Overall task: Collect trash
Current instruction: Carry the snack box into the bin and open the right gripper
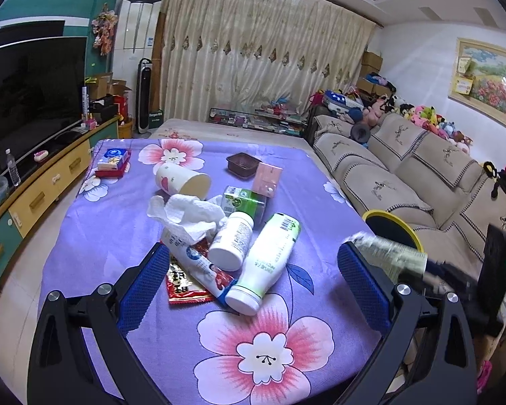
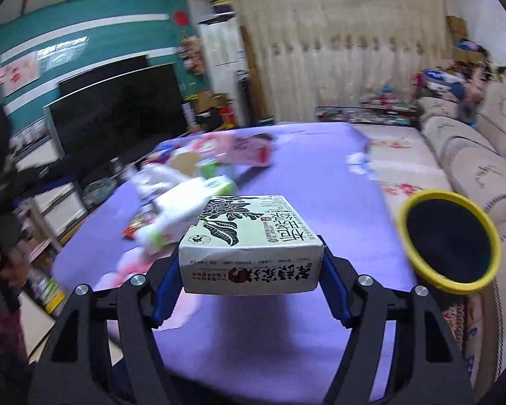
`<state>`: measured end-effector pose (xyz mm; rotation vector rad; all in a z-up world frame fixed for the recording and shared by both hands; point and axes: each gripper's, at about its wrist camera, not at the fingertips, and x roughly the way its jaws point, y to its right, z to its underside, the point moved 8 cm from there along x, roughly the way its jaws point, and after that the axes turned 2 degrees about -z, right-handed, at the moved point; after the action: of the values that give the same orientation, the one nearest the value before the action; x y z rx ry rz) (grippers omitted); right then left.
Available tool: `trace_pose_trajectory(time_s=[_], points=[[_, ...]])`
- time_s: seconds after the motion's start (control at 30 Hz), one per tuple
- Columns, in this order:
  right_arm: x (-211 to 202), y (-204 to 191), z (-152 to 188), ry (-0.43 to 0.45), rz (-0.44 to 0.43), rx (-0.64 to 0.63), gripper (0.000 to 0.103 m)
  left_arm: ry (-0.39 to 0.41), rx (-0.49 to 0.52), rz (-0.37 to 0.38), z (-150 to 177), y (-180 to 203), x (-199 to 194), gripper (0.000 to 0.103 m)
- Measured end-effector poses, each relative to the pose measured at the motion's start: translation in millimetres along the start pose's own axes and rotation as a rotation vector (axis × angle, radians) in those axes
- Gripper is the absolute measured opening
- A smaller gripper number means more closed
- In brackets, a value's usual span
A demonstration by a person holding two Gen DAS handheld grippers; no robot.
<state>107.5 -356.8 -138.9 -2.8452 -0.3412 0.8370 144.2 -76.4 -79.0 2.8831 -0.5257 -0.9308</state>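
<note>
A pile of trash lies on the purple flowered tablecloth (image 1: 111, 222): a white-green bottle (image 1: 264, 260), a white pill jar (image 1: 232, 239), crumpled tissue (image 1: 185, 212), a paper cup (image 1: 182, 180) on its side, a green carton (image 1: 244, 200) and a red wrapper (image 1: 182, 283). My left gripper (image 1: 253, 270) is open above the pile's near side. My right gripper (image 2: 249, 263) is shut on a pale green drink carton (image 2: 249, 243), held above the table; it shows blurred in the left wrist view (image 1: 388, 253). A yellow-rimmed black bin (image 2: 450, 241) stands at the table's right edge.
A brown tray (image 1: 243, 163), a pink box (image 1: 268, 175) and a blue-red pack (image 1: 113, 162) lie at the table's far end. A beige sofa (image 1: 421, 168) runs along the right. A TV (image 1: 30, 94) on a low cabinet stands left.
</note>
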Motion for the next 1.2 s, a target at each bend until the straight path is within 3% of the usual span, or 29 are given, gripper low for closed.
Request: trace_pose_trajectory(time_s=[0.23, 0.33, 0.43, 0.73, 0.83, 0.93, 1.2], points=[[-8.5, 108.7, -8.9, 0.030, 0.236, 0.153, 0.067, -0.034, 0.030, 0.031, 6.0, 14.6, 16.4, 0.098], [-5.8, 162.7, -6.4, 0.013, 0.380, 0.221, 0.067, -0.047, 0.050, 0.045, 7.6, 24.9, 25.4, 0.098], [4.4, 206.3, -0.7, -0.021, 0.461, 0.281, 0.067, -0.063, 0.065, 0.059, 10.6, 34.2, 36.6, 0.098], [44.1, 263.8, 6.4, -0.095, 0.539, 0.334, 0.068, -0.115, 0.092, 0.075, 14.7, 49.1, 65.2, 0.098], [51.3, 267.8, 4.8, -0.100, 0.548, 0.341, 0.069, -0.121, 0.100, 0.080, 15.0, 51.9, 71.0, 0.098], [52.9, 271.2, 1.6, -0.091, 0.548, 0.350, 0.077, -0.127, 0.111, 0.086, 15.9, 55.8, 75.6, 0.098], [43.9, 257.0, -3.5, -0.072, 0.530, 0.342, 0.077, -0.163, 0.140, 0.133, 24.6, 60.1, 88.9, 0.098]])
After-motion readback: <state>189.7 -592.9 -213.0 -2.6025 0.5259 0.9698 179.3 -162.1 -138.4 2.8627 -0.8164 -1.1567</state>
